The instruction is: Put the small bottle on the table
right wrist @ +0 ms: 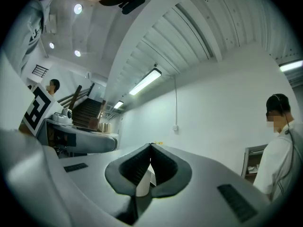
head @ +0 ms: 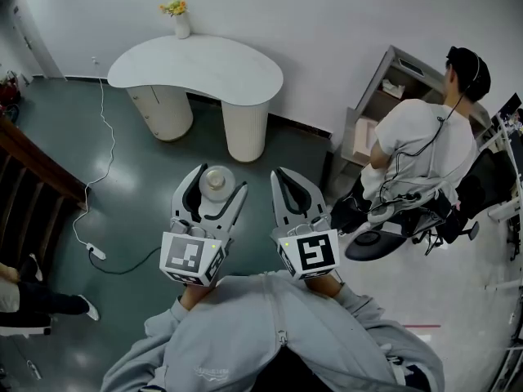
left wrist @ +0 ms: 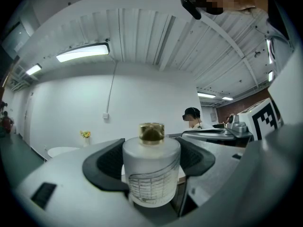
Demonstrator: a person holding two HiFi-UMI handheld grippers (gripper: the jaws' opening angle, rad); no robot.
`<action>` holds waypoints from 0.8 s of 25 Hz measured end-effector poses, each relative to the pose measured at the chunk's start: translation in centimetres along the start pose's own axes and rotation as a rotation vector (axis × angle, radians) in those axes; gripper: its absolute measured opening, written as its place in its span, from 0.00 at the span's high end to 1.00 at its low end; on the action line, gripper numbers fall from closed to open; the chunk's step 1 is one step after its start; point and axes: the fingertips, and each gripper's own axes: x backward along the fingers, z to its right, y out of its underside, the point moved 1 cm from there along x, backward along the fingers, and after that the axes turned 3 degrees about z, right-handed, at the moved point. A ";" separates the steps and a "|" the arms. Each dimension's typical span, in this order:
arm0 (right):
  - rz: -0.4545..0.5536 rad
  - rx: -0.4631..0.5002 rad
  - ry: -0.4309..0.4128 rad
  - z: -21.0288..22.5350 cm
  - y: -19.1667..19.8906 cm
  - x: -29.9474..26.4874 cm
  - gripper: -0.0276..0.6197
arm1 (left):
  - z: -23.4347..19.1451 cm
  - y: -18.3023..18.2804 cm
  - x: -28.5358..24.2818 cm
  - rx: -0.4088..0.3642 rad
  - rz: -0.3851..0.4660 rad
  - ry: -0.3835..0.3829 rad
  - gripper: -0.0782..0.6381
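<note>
The small bottle (head: 216, 181) is frosted white with a gold cap (left wrist: 151, 132). It stands upright between the black pads (left wrist: 108, 163) of my left gripper (head: 219, 180), which is shut on it and holds it above the dark green floor. My right gripper (head: 283, 175) hangs beside it on the right with its jaw tips touching and nothing between them; in the right gripper view (right wrist: 151, 148) the tips meet. The white kidney-shaped table (head: 196, 65) stands ahead by the wall, with a small vase of flowers (head: 180, 19) at its back edge.
A seated person (head: 421, 149) in a white shirt is at the right, next to a grey shelf unit (head: 384, 96). A white cable and power strip (head: 96, 252) lie on the floor at left, near a wooden stair rail (head: 33, 166).
</note>
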 end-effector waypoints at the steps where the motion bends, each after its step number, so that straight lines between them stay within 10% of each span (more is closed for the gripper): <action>1: -0.002 -0.007 0.001 0.2 0.2 -0.1 0.92 | 0.0 0.1 -0.2 0.001 -0.001 0.000 0.42; 20: -0.042 0.010 0.046 2.8 4.0 -11.2 0.92 | -9.1 1.9 -8.6 0.003 -0.006 0.014 0.43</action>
